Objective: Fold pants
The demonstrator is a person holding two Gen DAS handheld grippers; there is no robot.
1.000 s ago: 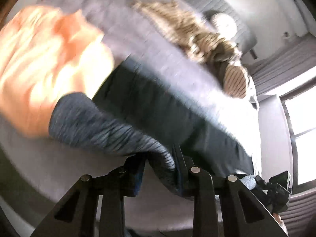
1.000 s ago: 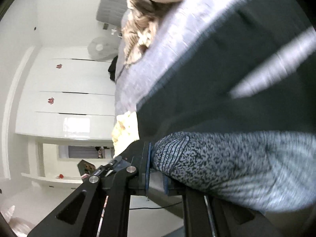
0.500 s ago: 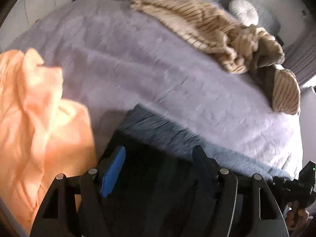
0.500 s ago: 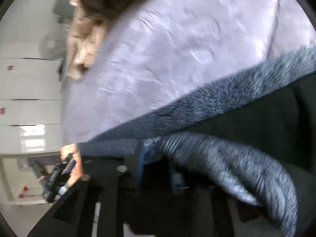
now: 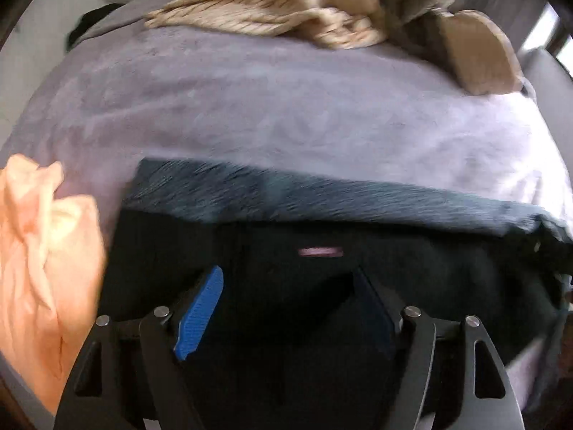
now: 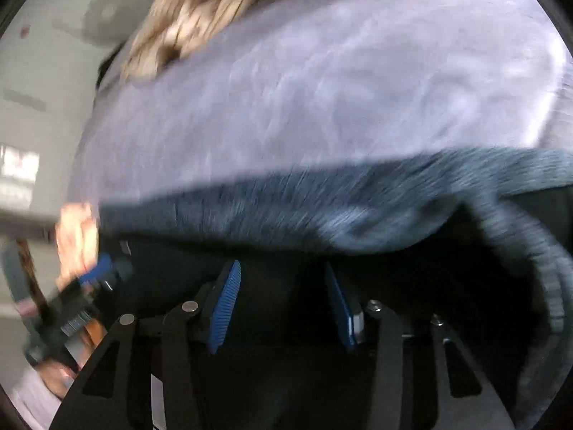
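Note:
The dark pants (image 5: 286, 286) lie flat on the lilac bed cover (image 5: 286, 107), with their grey-blue knit waistband (image 5: 322, 200) along the far edge. My left gripper (image 5: 286, 279) is open and empty just above the dark cloth. In the right wrist view the pants (image 6: 394, 286) and waistband (image 6: 286, 208) fill the lower half. My right gripper (image 6: 283, 276) is open and empty over the cloth. The other gripper (image 6: 82, 301) and the hand holding it show at the left edge.
An orange garment (image 5: 39, 268) lies bunched to the left of the pants. A beige striped blanket (image 5: 304, 3) and a beige pillow (image 5: 480, 57) lie at the far side of the bed. White wardrobe doors (image 6: 21, 165) stand beyond the bed's left side.
Both grippers held the waistband a second ago. The left let go half a second ago, the right since then. The pants now lie flat on the bed.

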